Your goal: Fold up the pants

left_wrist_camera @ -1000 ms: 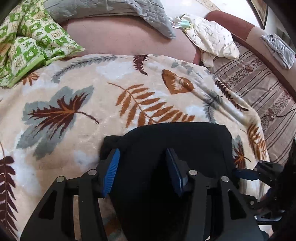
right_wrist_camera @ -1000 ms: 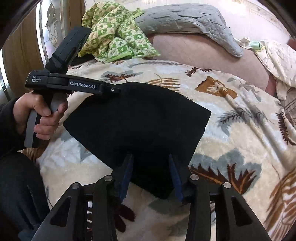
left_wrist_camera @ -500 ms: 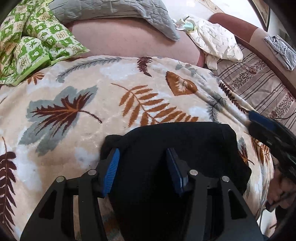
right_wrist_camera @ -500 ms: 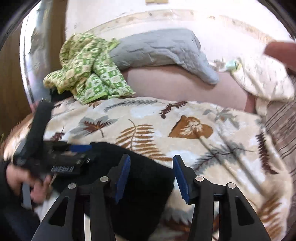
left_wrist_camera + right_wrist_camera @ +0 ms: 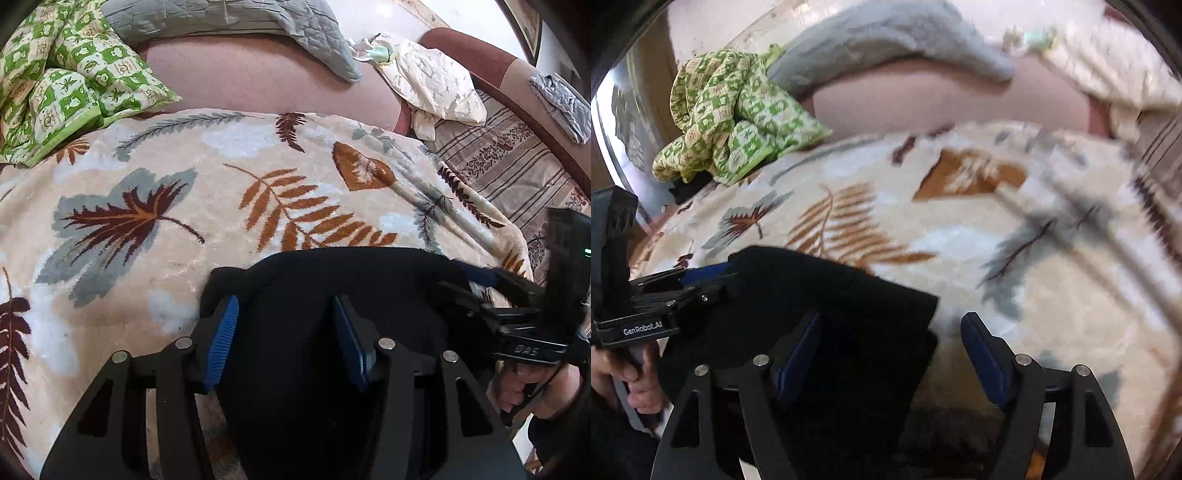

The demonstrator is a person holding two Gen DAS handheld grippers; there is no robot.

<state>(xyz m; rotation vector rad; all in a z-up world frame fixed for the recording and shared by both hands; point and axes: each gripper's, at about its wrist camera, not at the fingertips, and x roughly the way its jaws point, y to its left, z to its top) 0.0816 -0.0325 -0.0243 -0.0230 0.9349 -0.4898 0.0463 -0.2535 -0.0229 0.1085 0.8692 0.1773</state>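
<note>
The black pants [image 5: 332, 280] lie folded in a compact dark bundle on the leaf-patterned blanket [image 5: 184, 192]. My left gripper [image 5: 284, 339] is open, its blue pads over the near part of the bundle with nothing pinched. My right gripper [image 5: 890, 354] is open at the bundle's right edge [image 5: 849, 302]; its left finger is over the black cloth and its right finger over the blanket [image 5: 997, 240]. The right gripper also shows in the left wrist view [image 5: 517, 314], beside the bundle's right side. The left gripper shows in the right wrist view [image 5: 665, 295].
A green checked cloth [image 5: 66, 81] lies at the far left, a grey quilted pillow [image 5: 240, 18] at the back, a cream printed cloth [image 5: 432, 81] at the back right. A striped sofa seat [image 5: 509, 166] adjoins the blanket on the right.
My right gripper swung up and away from the bundle's near corner, then came back down at its right edge. The left gripper and the pants have stayed in place.
</note>
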